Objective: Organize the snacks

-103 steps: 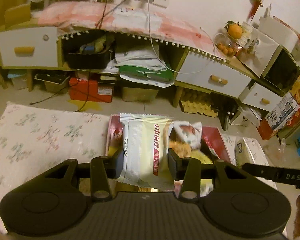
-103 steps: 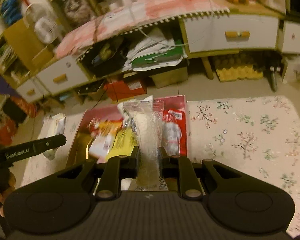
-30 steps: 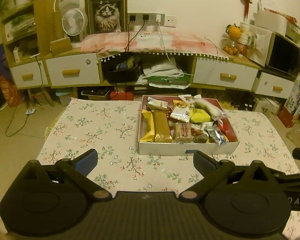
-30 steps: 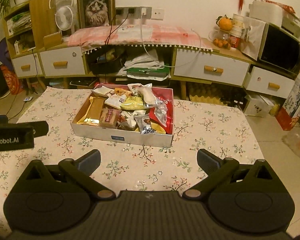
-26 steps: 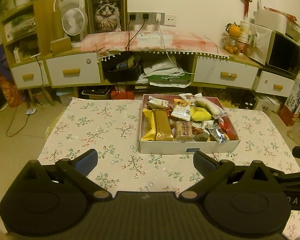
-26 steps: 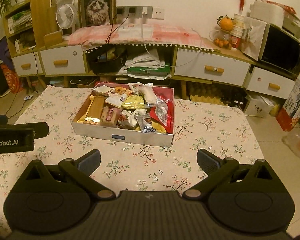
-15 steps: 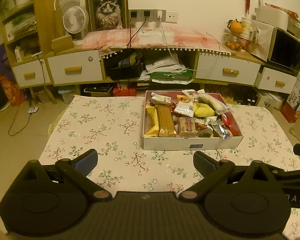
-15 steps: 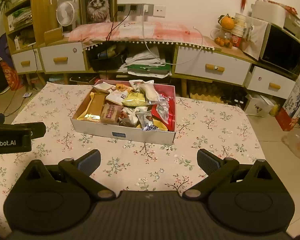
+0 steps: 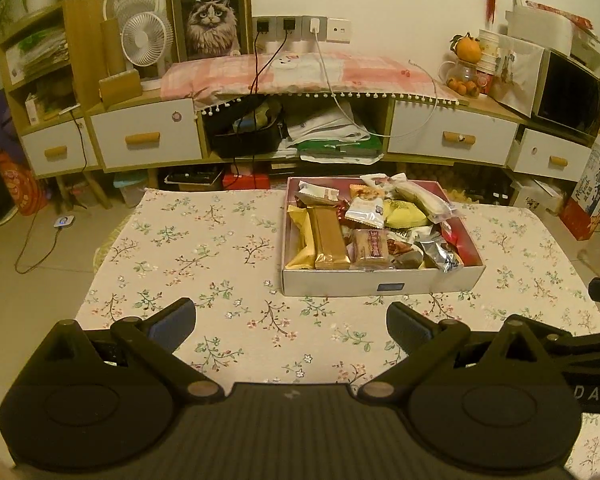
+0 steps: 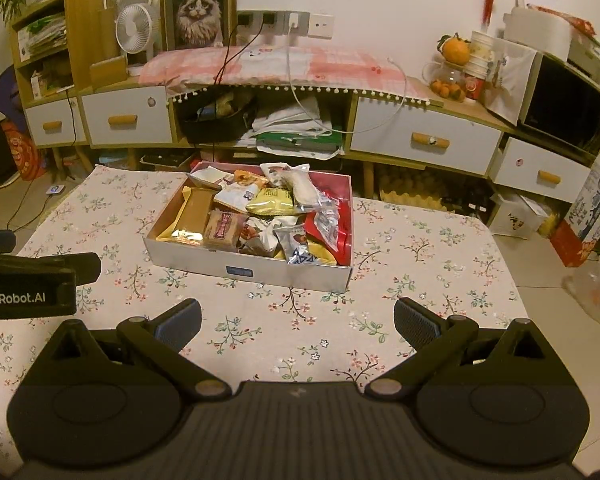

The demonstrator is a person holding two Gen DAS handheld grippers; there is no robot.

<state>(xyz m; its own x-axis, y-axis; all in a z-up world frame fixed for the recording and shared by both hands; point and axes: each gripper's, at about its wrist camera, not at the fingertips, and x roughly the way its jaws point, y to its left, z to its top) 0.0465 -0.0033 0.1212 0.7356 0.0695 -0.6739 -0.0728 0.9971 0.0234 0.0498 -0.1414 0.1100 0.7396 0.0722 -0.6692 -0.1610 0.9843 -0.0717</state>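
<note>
1 table (image 9: 204, 240) covered in a floral cloth fills the near part of the scene, and 1 long low cabinet (image 9: 148, 136) stands along the far wall with 4 white drawers showing. On the table, right of centre in the left wrist view and left of centre in the right wrist view, sits 1 shallow white box (image 9: 340, 282) with a red inner wall, and the snacks lie heaped inside it. The left gripper (image 9: 291, 326) hangs above the near edge of the table, its 2 fingers spread wide with nothing between them, well short of the box. The right gripper (image 10: 297, 324) does the same on the near side, also released and empty. Among the snacks, 1 long gold bar (image 9: 330, 238) lies along the left side of the box on 1 yellow packet (image 9: 300, 222), 1 clear-wrapped pale roll (image 9: 420, 198) lies at the far right, 1 yellow pouch (image 9: 404, 214) sits just left of it, 1 brown square pack (image 9: 370, 245) rests near the front wall, and 1 silver packet (image 9: 440, 254) sits at the near right. The exact total of snacks cannot be counted, as they overlap.
</note>
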